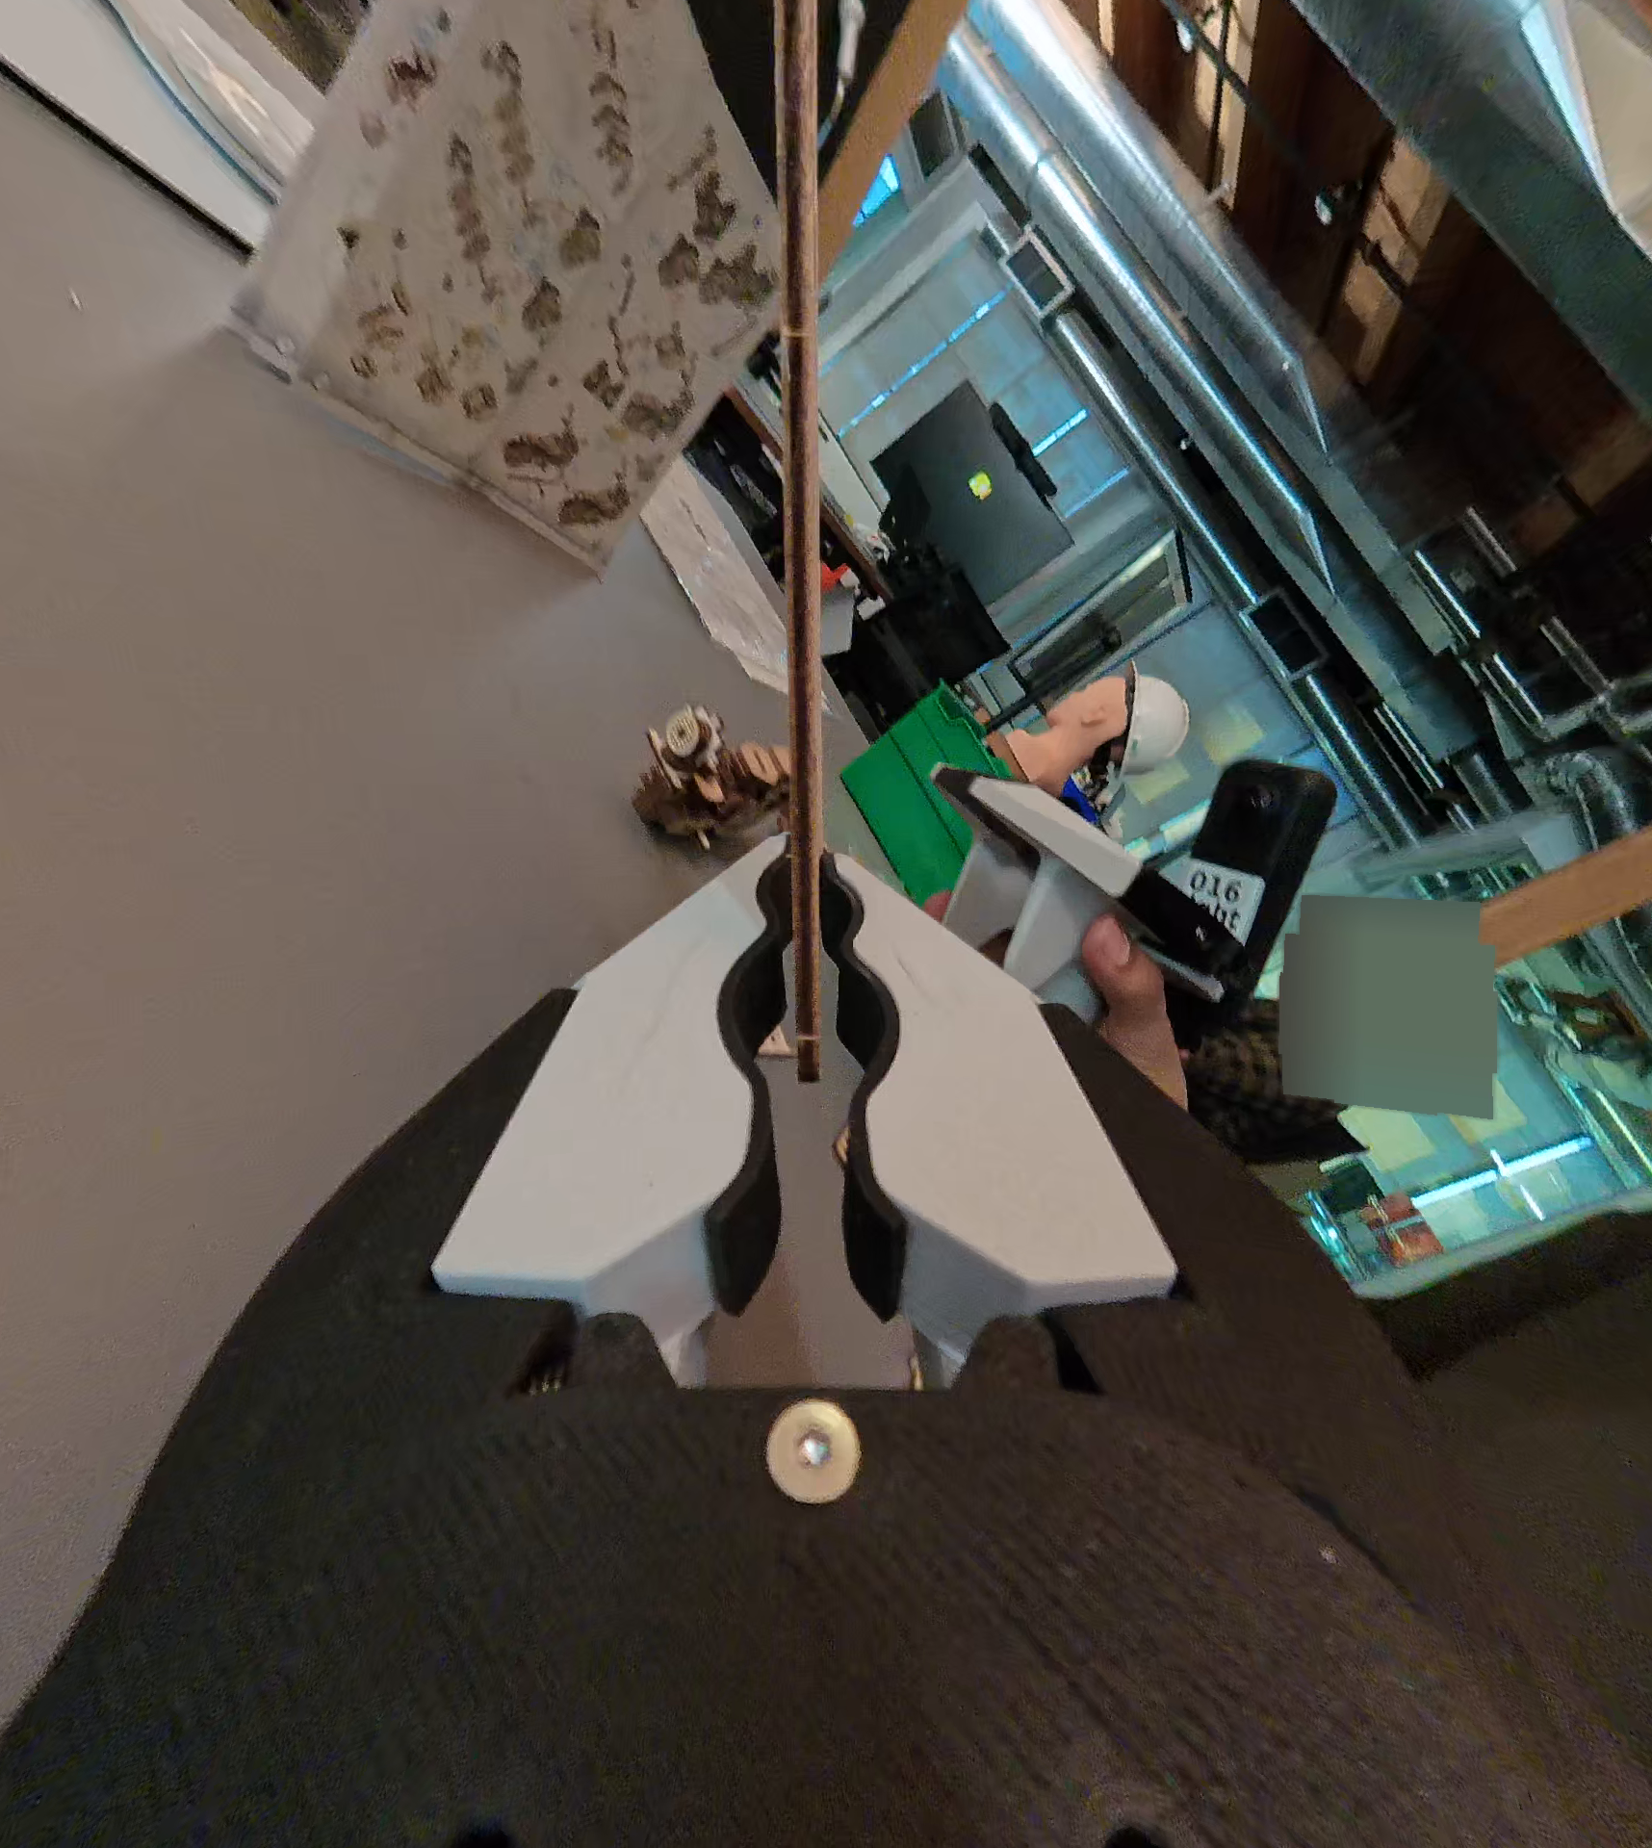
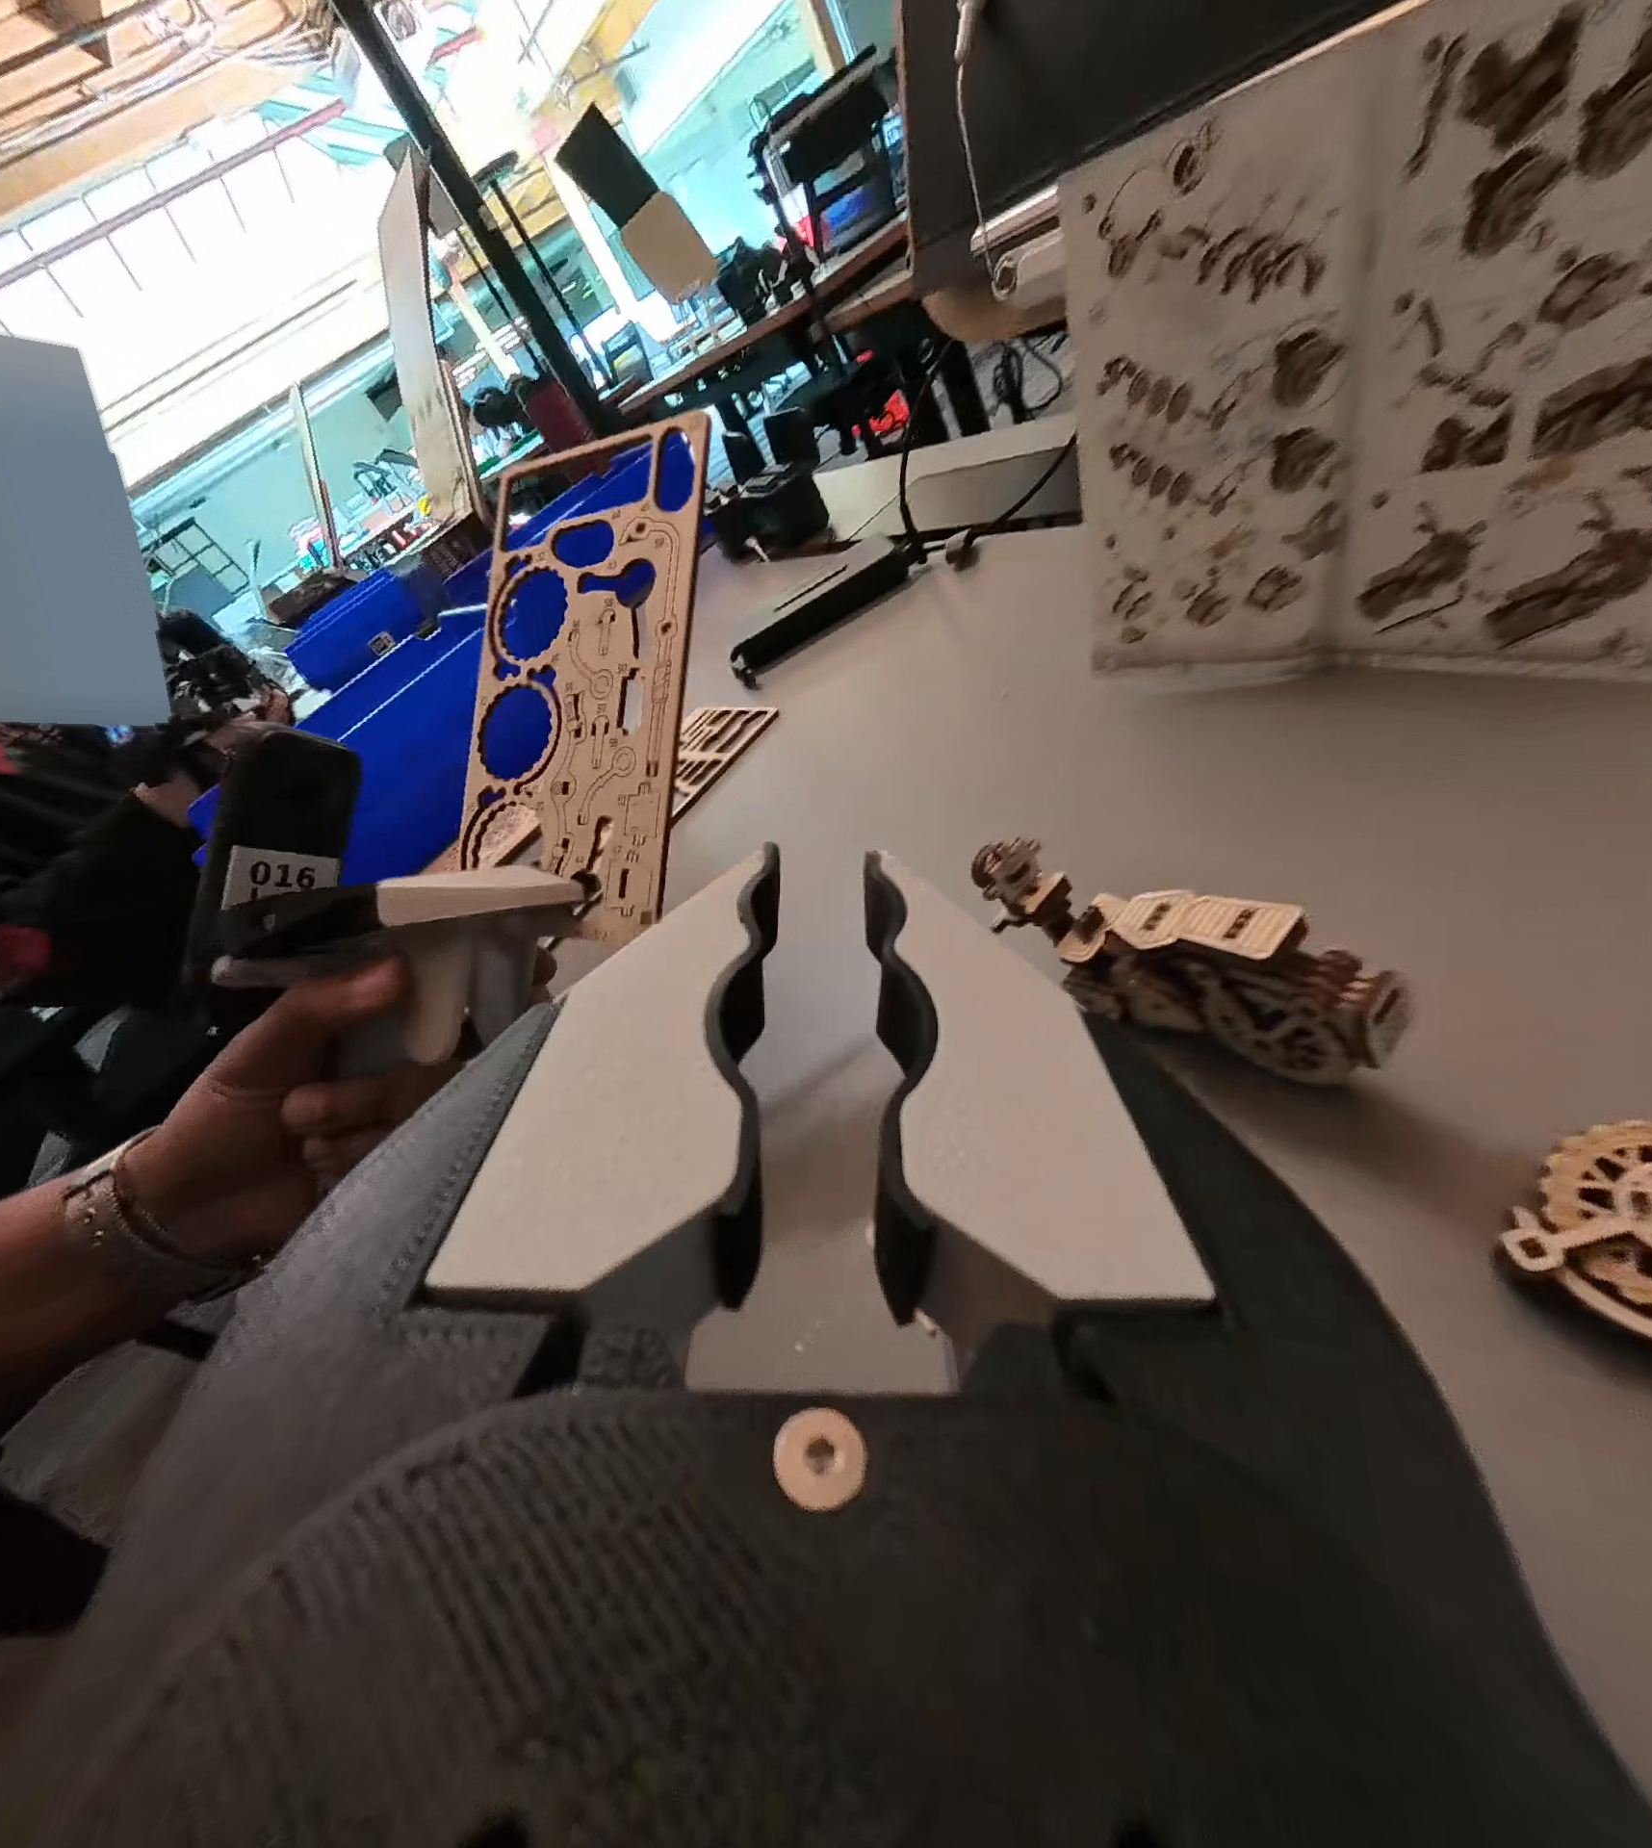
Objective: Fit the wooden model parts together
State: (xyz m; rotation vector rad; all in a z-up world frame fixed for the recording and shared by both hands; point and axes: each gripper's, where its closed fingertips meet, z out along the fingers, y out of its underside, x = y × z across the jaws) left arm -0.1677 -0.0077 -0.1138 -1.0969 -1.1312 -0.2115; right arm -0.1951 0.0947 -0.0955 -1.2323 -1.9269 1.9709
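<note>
Room: we see a workshop with metal ducts, wooden beams and blue bins beyond a grey tabletop [image 2: 1152, 760].
Left claw: our left claw [image 1: 807, 880] is clamped on the wooden parts sheet [image 1: 799, 500], which we see edge-on in the left wrist view, running from the claw straight up toward 12 o'clock.
Same sheet, other side: in the right wrist view the wooden parts sheet [image 2: 642, 560] stands upright at about 11 o'clock, its face showing cut-out gear shapes and empty holes, with the left claw [image 2: 587, 888] pinching its lower edge.
Right claw: our right claw [image 2: 822, 870] has its jaws apart with nothing between them, and it hangs over the tabletop; in the left wrist view it shows at 3 o'clock [image 1: 947, 775].
Wooden model: the half-built wooden model [image 2: 1232, 965] lies on its side on the tabletop at 2 o'clock of the right claw, well apart from the sheet.
Gear wheel: a wooden gear assembly [image 2: 1642, 1230] lies flat at 3 o'clock, near the model but not touching it.
Instructions: an open instruction booklet [image 2: 1382, 400] stands at 1 o'clock.
Spare sheet: another parts sheet [image 2: 717, 745] lies flat behind the upright one.
</note>
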